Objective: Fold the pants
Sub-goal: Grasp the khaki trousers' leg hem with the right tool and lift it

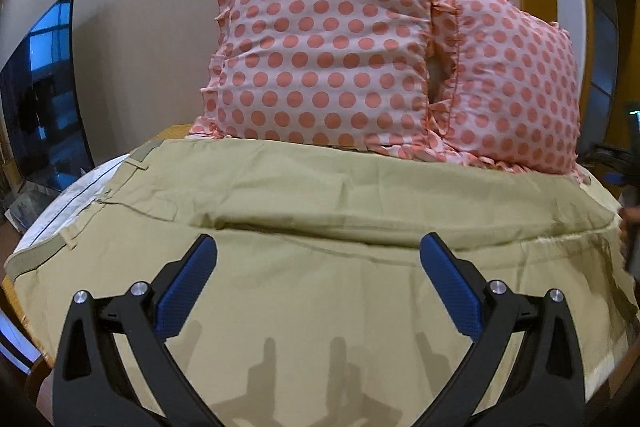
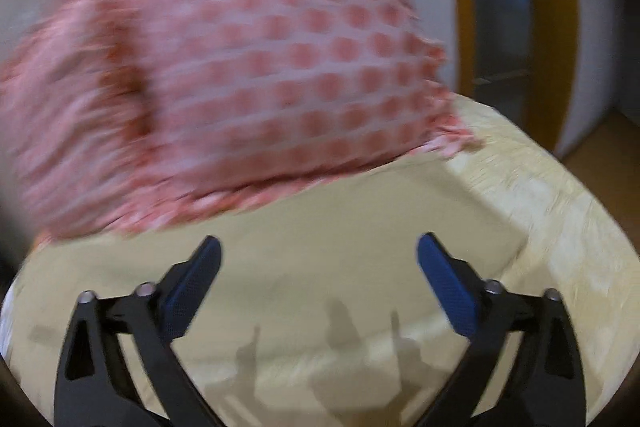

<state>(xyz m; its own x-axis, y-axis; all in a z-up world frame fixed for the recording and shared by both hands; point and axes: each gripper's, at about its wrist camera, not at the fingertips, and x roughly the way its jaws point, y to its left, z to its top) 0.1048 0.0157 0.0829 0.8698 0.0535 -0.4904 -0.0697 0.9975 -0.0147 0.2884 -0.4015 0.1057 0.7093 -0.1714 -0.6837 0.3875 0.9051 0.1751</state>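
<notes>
Left gripper (image 1: 318, 247) is hovering over the khaki pants (image 1: 320, 219), jaws spread wide, gripping nothing. The pants are lying flat across the bed (image 2: 560, 227), waistband at the left, with one fold ridge running left to right just beyond the blue fingertips (image 1: 202, 255). Two pink polka-dot pillows (image 1: 320, 51) are leaning against the wall at the far side, touching the pants' far edge. Right gripper (image 2: 318, 247) is also standing wide and empty above the pants (image 2: 320, 227); its view is motion-blurred. A dark screen (image 1: 44, 99) is standing far left.
</notes>
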